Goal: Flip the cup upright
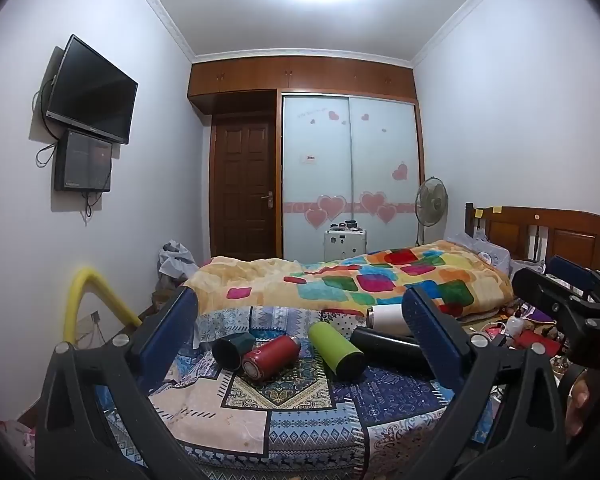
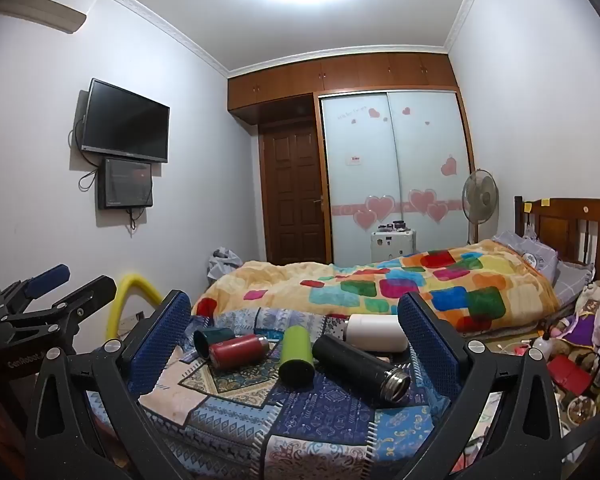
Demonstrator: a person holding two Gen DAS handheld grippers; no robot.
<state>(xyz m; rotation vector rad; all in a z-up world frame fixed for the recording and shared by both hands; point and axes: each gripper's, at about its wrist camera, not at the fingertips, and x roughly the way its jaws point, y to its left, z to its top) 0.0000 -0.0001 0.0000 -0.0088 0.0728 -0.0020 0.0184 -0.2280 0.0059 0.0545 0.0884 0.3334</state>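
Several cups lie on their sides on a patterned blue cloth [image 1: 284, 420] over the bed's near end. From left: a dark green cup [image 1: 230, 350] [image 2: 211, 341], a red flask [image 1: 270, 356] [image 2: 238, 350], a lime green flask [image 1: 336, 350] [image 2: 296, 354], a black flask [image 1: 388, 350] [image 2: 360, 366] and a white flask [image 1: 388, 318] [image 2: 376, 332]. My left gripper [image 1: 300, 344] is open and empty, above and before the cups. My right gripper [image 2: 296, 346] is open and empty, likewise; it also shows in the left wrist view [image 1: 560, 296].
A colourful quilt [image 1: 360, 280] covers the bed behind the cups. A yellow foam tube [image 1: 84, 304] stands at the left. Clutter [image 2: 572, 344] lies right of the cloth by the wooden headboard [image 2: 572, 224]. A fan [image 2: 480, 200], wardrobe and door stand at the back.
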